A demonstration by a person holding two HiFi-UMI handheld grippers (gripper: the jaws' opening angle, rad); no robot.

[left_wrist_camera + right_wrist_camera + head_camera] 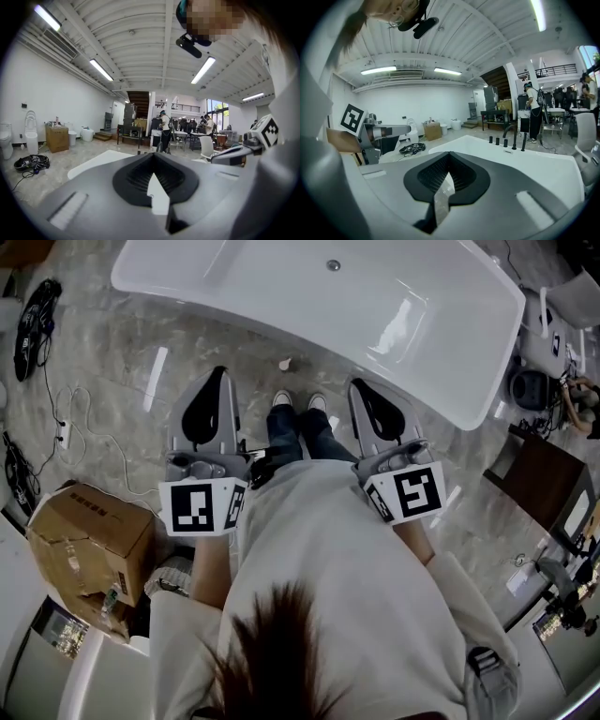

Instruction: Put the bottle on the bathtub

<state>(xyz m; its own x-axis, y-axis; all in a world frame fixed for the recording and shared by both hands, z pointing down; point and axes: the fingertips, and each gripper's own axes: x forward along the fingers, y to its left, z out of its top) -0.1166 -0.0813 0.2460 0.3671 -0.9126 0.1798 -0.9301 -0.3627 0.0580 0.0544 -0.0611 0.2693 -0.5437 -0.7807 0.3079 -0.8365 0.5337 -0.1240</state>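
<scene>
The left gripper [217, 379] and right gripper [362, 388], two in all and both closed on nothing, hover side by side above open marble floor [122, 362] short of the one bathtub's [234, 277] near rim, a single cardboard box [89, 540] at left, the bottle in no view.

We see the bathtub [281, 287], glossy white with rounded corners, set on the grey marbled floor [122, 352] (its drain [334, 265] is a small metal disc in the basin). Black taps [514, 137] stand along its rim.
</scene>
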